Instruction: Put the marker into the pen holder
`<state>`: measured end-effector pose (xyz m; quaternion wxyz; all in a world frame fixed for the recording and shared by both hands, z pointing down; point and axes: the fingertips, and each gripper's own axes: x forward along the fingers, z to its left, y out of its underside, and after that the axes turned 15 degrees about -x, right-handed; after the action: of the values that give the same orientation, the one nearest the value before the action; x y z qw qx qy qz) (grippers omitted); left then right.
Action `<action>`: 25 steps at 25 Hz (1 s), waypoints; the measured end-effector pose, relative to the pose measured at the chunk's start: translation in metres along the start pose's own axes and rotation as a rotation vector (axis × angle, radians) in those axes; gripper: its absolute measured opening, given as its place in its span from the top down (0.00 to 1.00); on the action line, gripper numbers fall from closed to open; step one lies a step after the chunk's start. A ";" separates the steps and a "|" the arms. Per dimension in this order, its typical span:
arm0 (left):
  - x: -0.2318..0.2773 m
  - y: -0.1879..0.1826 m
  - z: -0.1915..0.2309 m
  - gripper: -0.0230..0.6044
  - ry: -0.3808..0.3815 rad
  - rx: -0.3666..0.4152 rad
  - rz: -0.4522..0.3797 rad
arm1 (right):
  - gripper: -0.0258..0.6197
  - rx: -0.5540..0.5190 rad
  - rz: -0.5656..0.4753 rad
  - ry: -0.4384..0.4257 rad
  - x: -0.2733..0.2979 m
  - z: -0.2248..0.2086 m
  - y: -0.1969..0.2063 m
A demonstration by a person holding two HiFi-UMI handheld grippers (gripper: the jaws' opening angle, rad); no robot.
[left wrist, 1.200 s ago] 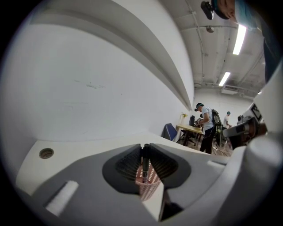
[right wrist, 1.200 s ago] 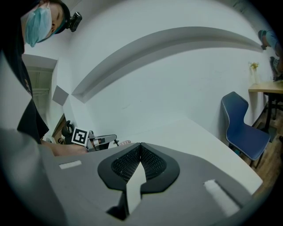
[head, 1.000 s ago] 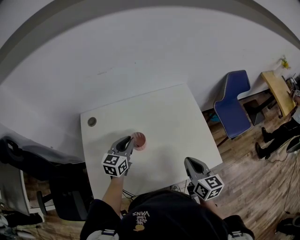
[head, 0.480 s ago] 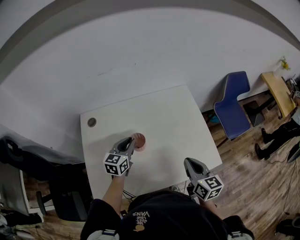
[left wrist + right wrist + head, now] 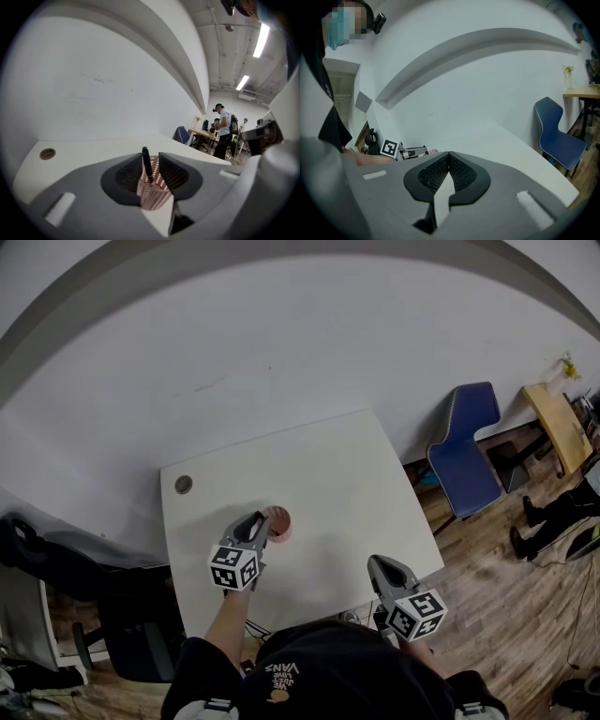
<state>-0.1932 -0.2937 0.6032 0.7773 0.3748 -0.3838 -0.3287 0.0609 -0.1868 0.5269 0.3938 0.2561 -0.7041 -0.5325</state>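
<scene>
The marker [image 5: 146,165] stands in the pen holder [image 5: 153,196] on the table [image 5: 93,149].

I see a black marker [image 5: 146,164], a reddish-pink pen holder [image 5: 154,194] with what looks like a white slotted pattern, and a white table [image 5: 337,474].

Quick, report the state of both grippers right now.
Left gripper: open, gripping nothing; the marker stands in the pen holder, seen between its jaws.
Right gripper: shut, nothing between its jaws.
</scene>
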 end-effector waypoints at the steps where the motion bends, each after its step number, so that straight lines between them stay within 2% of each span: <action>1: 0.000 0.000 0.000 0.77 -0.001 0.000 -0.001 | 0.95 0.000 0.000 0.000 0.000 0.000 0.000; 15: 0.001 0.000 0.002 0.77 -0.004 -0.005 -0.004 | 0.95 -0.001 0.003 -0.002 0.002 -0.002 0.000; 25: -0.017 -0.009 -0.004 0.78 -0.026 0.009 -0.055 | 0.95 -0.013 -0.008 -0.037 -0.002 0.005 -0.002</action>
<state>-0.2001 -0.2833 0.5880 0.7613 0.3844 -0.3847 -0.3532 0.0577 -0.1829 0.5237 0.3801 0.2467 -0.7068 -0.5433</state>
